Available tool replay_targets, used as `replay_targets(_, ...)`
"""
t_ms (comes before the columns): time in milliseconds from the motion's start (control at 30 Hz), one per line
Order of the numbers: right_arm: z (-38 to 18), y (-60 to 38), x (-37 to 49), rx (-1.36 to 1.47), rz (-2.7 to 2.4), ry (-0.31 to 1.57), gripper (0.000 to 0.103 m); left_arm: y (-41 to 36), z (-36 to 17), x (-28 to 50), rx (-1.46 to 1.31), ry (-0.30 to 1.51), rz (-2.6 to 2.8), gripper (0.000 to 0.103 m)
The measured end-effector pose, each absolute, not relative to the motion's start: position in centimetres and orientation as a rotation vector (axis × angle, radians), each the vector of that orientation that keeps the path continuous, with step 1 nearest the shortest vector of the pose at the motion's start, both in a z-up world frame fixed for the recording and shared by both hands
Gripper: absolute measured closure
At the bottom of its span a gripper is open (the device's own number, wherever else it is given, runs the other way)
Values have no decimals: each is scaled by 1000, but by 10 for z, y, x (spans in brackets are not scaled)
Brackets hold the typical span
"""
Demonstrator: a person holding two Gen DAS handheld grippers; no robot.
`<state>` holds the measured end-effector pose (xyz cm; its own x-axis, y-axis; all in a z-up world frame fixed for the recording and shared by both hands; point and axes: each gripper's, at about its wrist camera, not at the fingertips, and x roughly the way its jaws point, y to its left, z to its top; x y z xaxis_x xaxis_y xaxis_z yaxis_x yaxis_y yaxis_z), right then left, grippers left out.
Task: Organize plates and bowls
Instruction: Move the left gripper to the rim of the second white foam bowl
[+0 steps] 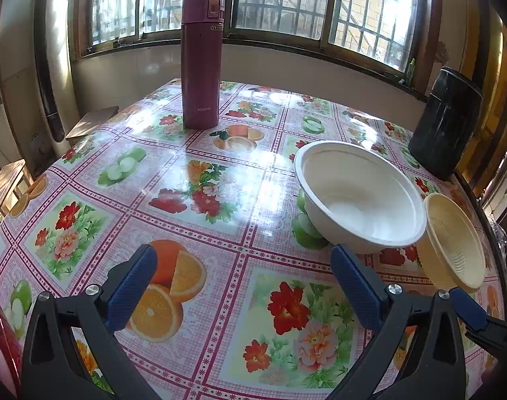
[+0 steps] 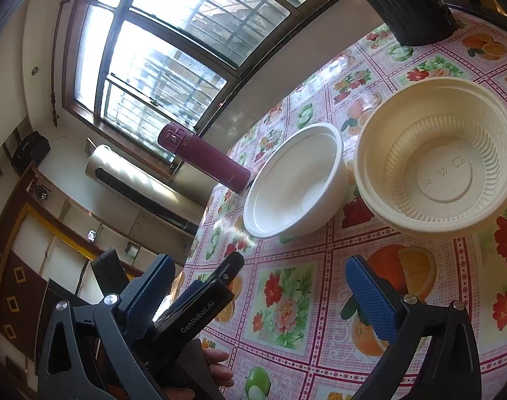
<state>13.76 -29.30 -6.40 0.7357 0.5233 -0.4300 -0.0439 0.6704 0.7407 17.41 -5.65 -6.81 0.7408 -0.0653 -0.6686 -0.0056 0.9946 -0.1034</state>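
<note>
While the left view caught only the edge of the cream bowl [image 1: 453, 243], the right view looked straight into it [image 2: 443, 163] and showed the ribbed bottom. Two bowls stood on the table [image 1: 220, 180], the white bowl [image 1: 360, 196] just beside the cream one. One purple flask [image 1: 201, 63] and one black container [image 1: 445, 123] stood farther back. The left tool [image 1: 243, 286] and right tool [image 2: 260, 300] were both released, holding nothing.

black container [image 2: 410, 3] top cut off by frame edge, thermos [image 1: 201, 60] lettering unreadable
</note>
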Motion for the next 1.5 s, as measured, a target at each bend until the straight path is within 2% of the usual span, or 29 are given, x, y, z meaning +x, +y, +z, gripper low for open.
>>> replay_targets(533, -62, -302, 156, 819, 318, 693, 1, -59, -69, 181, -90, 779, -34, 0)
replay_targets(767, -78, -300, 201, 1012, 390, 742, 1, -70, -52, 210, 73, 777, 55, 0)
replay_targets(933, -92, -313, 214, 1107, 356, 734, 1, -54, -43, 241, -66, 873, 15, 0)
replay_targets(1133, -92, -322, 213, 1051, 279, 709, 1, -57, -39, 260, -143, 956, -46, 0)
replay_targets(1500, -97, -332, 214, 992, 202, 705, 12, -82, -47, 275, -38, 1066, -67, 0)
